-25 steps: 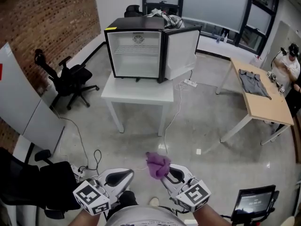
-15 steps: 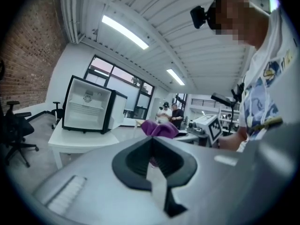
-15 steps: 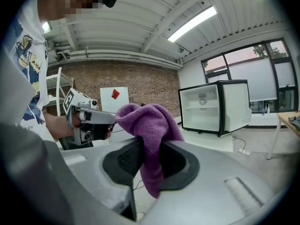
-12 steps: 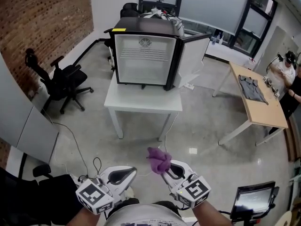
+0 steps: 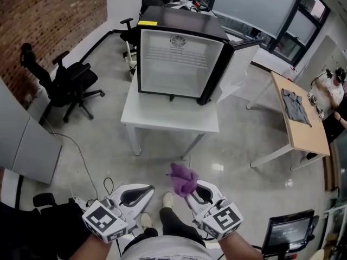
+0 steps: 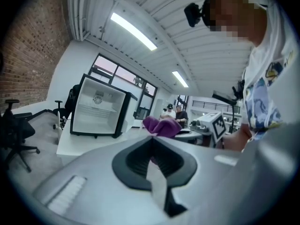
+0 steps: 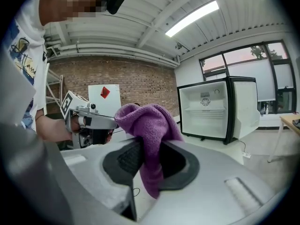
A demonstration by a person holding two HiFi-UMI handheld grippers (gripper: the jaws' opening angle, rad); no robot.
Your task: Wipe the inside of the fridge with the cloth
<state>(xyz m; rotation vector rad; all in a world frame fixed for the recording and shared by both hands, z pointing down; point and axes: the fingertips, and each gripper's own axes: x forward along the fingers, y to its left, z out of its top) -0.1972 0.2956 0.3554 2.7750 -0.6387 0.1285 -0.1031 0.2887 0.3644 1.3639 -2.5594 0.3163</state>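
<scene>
No text seems legible anywhere.

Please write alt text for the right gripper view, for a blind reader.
The right hand-held gripper is shut on a purple cloth. Beyond it, at the right, stands a mini fridge with its door open; at the left, the left hand-held gripper and a brick wall.

white table [image 5: 165, 117], office chair [image 5: 69, 83], wooden desk [image 5: 307, 135]
</scene>
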